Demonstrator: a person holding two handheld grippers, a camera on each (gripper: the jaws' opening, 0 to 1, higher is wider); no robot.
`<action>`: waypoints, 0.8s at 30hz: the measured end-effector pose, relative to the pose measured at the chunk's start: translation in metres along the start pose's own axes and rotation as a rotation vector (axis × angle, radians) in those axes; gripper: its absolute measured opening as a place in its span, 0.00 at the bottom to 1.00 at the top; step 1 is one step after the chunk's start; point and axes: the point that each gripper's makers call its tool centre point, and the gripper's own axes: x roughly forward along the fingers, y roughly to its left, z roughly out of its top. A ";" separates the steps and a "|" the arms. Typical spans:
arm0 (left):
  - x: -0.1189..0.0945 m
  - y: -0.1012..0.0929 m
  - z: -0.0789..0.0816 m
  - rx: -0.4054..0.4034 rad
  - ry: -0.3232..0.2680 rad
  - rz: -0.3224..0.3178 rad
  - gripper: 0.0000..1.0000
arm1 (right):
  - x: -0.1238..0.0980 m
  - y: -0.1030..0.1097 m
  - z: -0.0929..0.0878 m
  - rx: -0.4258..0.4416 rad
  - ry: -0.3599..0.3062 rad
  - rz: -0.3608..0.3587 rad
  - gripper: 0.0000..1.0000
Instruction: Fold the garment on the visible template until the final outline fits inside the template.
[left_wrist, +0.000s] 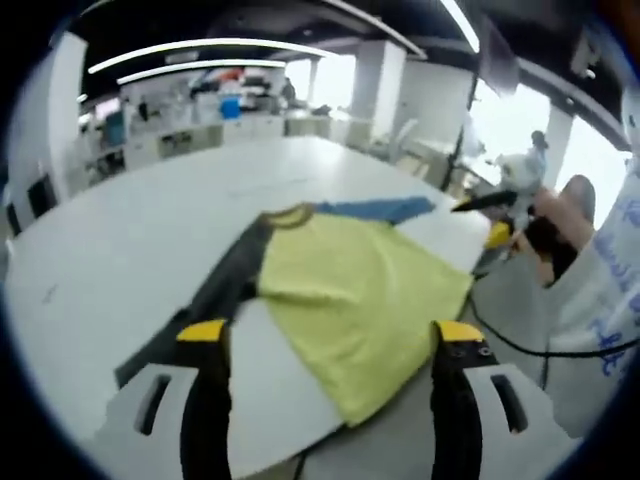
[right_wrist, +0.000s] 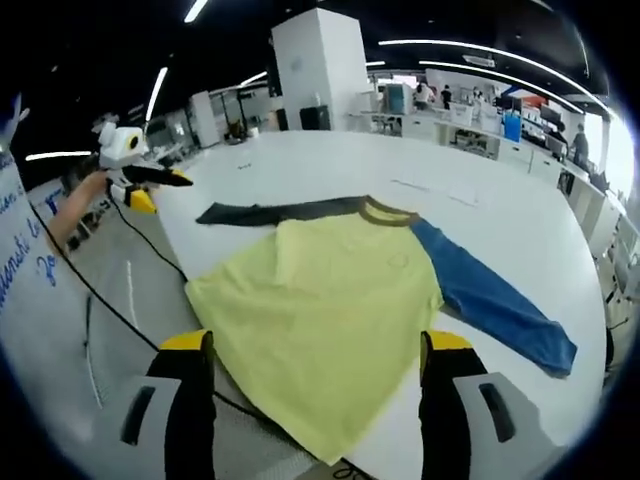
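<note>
Yellow fabric makes up the body of the garment (left_wrist: 355, 300), which lies spread flat on the white worktop (left_wrist: 150, 230). In your left gripper view its dark grey sleeve (left_wrist: 205, 300) runs out toward the left, a brown collar (left_wrist: 290, 214) sits at the far end, and a blue sleeve (left_wrist: 385, 209) stretches off to the right behind the body. The near hem hangs slightly past the worktop edge.

Your left gripper (left_wrist: 330, 335) hovers above the near edge with its yellow-tipped fingers (left_wrist: 203, 332) spread wide; nothing is between them and they touch nothing. At the right edge of that view your right gripper (left_wrist: 497, 218) appears, held in a hand, well clear of the cloth.

In your right gripper view the left gripper (right_wrist: 135, 170) shows at the far left, off the worktop, with a black cable (right_wrist: 100, 300) trailing from it. The grey sleeve lies at the upper left of the garment (right_wrist: 320, 310), the collar in the middle, and the blue sleeve angles down to the right across the worktop (right_wrist: 480, 200). Your right gripper (right_wrist: 318, 345) hangs over the garment's near hem, its fingers (right_wrist: 447, 342) also wide apart, empty and not touching the cloth.
</note>
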 end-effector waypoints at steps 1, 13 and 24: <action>0.000 0.002 0.001 0.011 -0.002 0.007 0.85 | 0.001 0.000 0.001 -0.003 -0.003 -0.002 0.88; -0.007 0.044 0.014 0.012 -0.054 0.068 0.99 | 0.011 -0.002 0.027 -0.020 -0.085 -0.026 1.00; -0.029 0.123 -0.016 -0.108 -0.006 0.196 0.81 | 0.023 0.006 0.037 -0.031 -0.092 -0.012 1.00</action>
